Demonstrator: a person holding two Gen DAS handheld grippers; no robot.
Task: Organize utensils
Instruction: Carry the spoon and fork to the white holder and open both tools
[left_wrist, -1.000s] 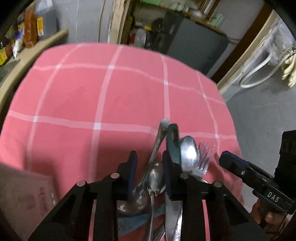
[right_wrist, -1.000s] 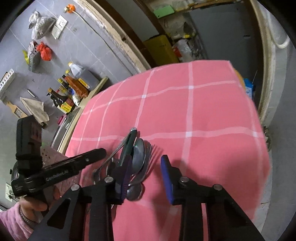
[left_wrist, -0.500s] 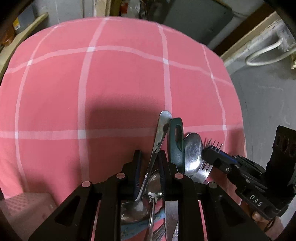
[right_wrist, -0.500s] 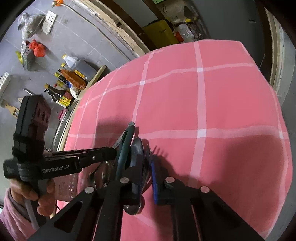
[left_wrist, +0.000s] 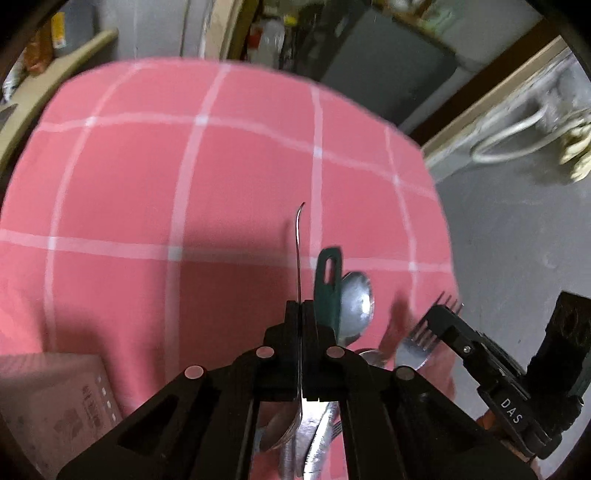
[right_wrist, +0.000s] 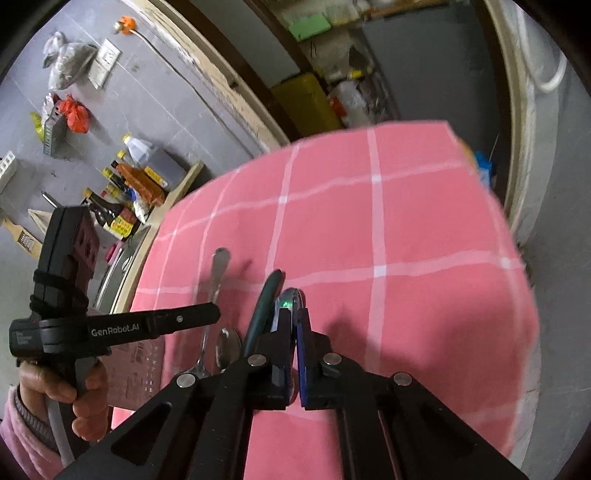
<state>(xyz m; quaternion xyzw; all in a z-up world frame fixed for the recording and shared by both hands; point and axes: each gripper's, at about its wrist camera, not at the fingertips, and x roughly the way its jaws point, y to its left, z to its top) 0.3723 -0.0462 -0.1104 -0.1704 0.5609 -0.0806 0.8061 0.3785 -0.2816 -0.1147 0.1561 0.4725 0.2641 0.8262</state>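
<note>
Both grippers were standing open over the utensil pile a second ago, and now they're clamped tight. Left gripper is pinching a steel spoon by its handle, which is sticking up edge-on past the fingertips, clear of the pink checked tablecloth. You can see the same spoon from the right wrist camera, hanging in that gripper with its bowl end low.

Right gripper is squeezing a fork; from the left camera the tines are poking out beside its fingertips. In its own view only a thin metal edge is showing between the pads, so that camera isn't telling much.

Rest of the pile is sitting near the cloth's right edge between the two grippers: a green-handled utensil lying against another spoon's bowl, plus some more cutlery under the left gripper's body that I can't really sort out. A pinkish box is sitting at the lower left.
</note>
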